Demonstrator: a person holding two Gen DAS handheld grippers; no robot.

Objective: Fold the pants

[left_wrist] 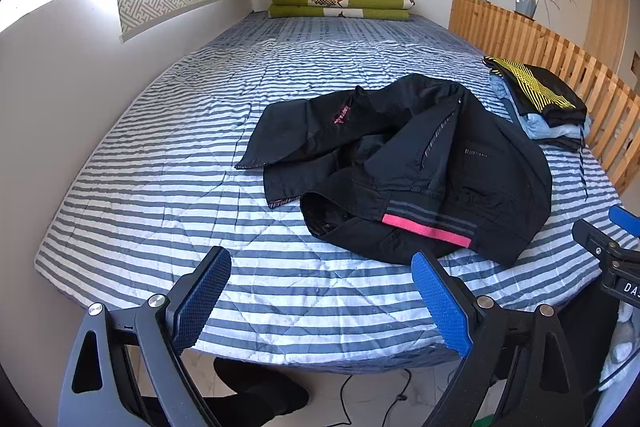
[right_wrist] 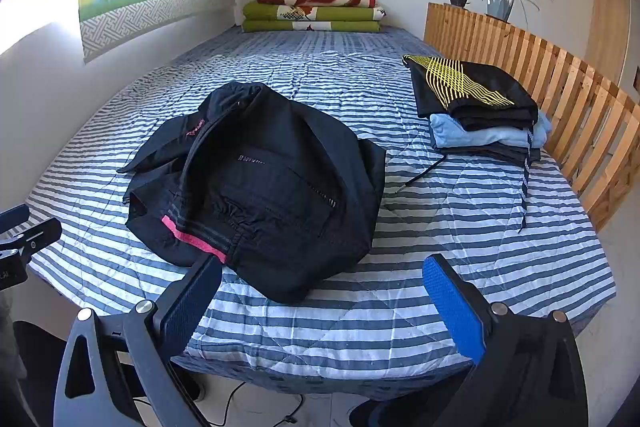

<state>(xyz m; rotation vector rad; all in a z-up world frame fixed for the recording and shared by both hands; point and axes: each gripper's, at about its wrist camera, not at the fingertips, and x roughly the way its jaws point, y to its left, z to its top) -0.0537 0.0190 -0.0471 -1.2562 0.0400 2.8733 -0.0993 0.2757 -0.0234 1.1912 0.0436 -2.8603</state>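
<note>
Crumpled black pants (left_wrist: pixel 404 163) with a pink waistband stripe lie in a heap on the striped bed (left_wrist: pixel 160 187), near its front edge. In the right wrist view the same pants (right_wrist: pixel 264 195) sit left of centre. My left gripper (left_wrist: pixel 322 263) hovers open over the bed's front edge, just short of the waistband, nothing between its blue pads. My right gripper (right_wrist: pixel 322 267) is open too, its left pad close to the pink stripe, apart from the cloth. The right gripper's tip (left_wrist: pixel 616 231) shows at the far right of the left wrist view.
A stack of folded clothes (right_wrist: pixel 480 111), black with yellow lines on top, sits at the bed's right by a wooden slatted rail (right_wrist: pixel 560 95). Folded blankets (right_wrist: pixel 316 9) lie at the far end. A wall runs along the left; cables lie on the floor (right_wrist: pixel 260 407) below.
</note>
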